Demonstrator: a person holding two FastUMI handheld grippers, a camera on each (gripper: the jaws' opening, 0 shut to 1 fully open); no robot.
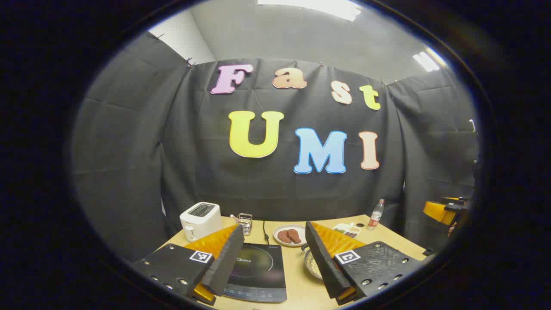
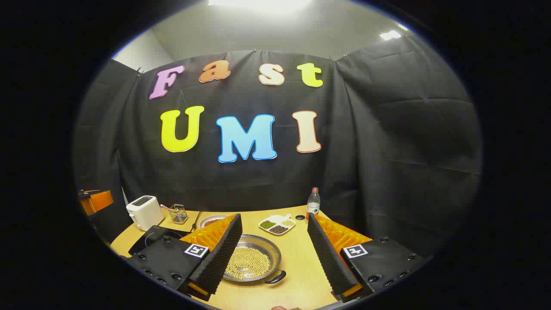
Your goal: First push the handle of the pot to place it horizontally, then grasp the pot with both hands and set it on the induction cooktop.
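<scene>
While my left tool (image 1: 274,262) hangs spread above the induction cooktop (image 1: 258,271), my right tool (image 2: 274,254) gapes wide over the pot (image 2: 252,263) of beans. The pot sits on bare counter (image 2: 301,267) right of the cooktop, its near handle (image 2: 275,277) pointing toward the counter's front edge, toward me.

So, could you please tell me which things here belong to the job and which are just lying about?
For the job:
pot
induction cooktop

Lying about:
toaster
bottle
plate of patties
divided dish
wire holder
</scene>
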